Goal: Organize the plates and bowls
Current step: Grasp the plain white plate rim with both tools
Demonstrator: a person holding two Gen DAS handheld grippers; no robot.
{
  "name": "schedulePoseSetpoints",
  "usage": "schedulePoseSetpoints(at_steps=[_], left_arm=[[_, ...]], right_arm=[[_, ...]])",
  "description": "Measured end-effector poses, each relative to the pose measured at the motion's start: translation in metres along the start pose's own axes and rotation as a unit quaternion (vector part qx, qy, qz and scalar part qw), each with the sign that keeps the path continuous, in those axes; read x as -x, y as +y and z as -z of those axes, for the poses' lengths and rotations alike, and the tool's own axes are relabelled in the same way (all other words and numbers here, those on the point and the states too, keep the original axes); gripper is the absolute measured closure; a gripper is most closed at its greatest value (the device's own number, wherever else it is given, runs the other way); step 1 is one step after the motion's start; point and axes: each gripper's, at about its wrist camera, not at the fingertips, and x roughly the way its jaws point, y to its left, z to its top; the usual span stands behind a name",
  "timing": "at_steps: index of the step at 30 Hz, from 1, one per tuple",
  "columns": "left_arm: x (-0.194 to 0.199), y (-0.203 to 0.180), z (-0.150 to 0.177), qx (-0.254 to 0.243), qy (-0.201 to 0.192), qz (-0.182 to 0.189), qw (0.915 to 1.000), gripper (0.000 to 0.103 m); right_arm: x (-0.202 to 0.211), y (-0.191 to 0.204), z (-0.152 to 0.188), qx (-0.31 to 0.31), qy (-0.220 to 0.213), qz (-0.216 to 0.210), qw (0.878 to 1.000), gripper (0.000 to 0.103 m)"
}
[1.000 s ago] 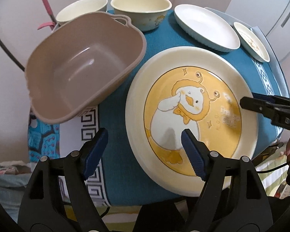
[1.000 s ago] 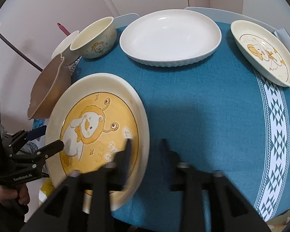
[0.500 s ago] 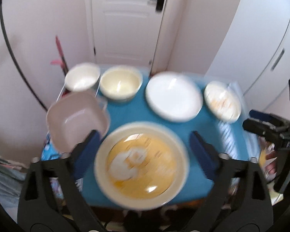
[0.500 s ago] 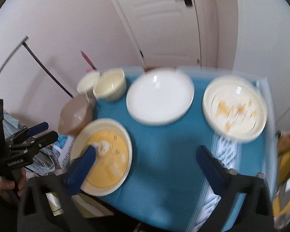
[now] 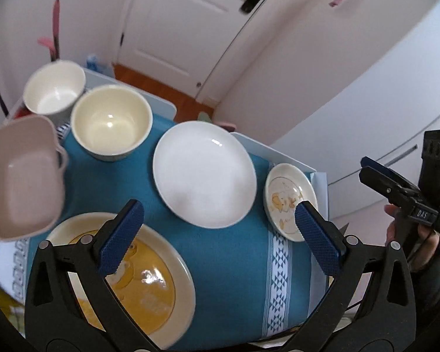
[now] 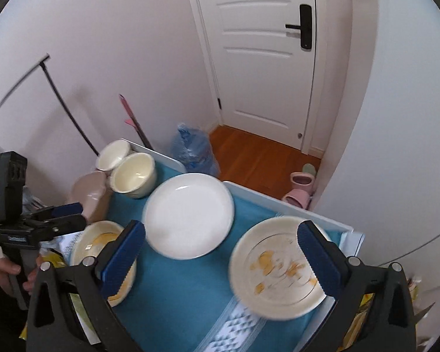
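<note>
Both grippers hang above the table, pointing down at it, with nothing between their fingers.

The left gripper has its jaws spread wide and empty. Below its left finger lies the big plate, cream-rimmed with a yellow cartoon centre, flat on the blue cloth. Further left of that finger, the pink tub sits at the table's edge, partly over it. Ahead and to the left stand the cream bowl and, just beyond it, the white bowl; whether they touch I cannot tell. Straight ahead between the fingers lies the white plate. Behind the right finger is the small plate with a duck print, near the table's right edge. Far right, a hand holds the other gripper's handle.

The right gripper is likewise wide open and empty. The small plate lies under its right finger, blurred. The white plate lies ahead between the fingers. The big plate shows behind its left finger. The cream bowl, white bowl and tub lie ahead to the left. At far left a hand holds the left gripper.

Beyond the table stand a white door and pink slippers.
</note>
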Motion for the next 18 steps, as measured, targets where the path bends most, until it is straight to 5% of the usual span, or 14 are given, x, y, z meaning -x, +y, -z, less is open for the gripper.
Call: schedulePoseSetpoints(at_steps=[5,9,14,18], left_arm=[[-0.047,0.029,-0.006,0.019,0.043,0.003,0.9989,0.001],[-0.081,0.047,-0.01,0.038,0.073,0.012,0.9966,0.013],[-0.117,0.06,-0.009,0.048,0.11,0.012,0.9927,0.034],[-0.136,0.062,-0.005,0.039,0.133,-0.007,0.9903,0.054]], right_arm=[[-0.065,-0.021,-0.007,-0.029,0.064,-0.04,0.997,0.0],[-0.122,-0.03,-0.001,-0.037,0.107,-0.08,0.99,0.003],[-0.17,-0.033,0.008,-0.042,0.153,-0.111,0.981,0.04],[-0.187,-0.033,0.014,-0.031,0.167,-0.121,0.978,0.055]])
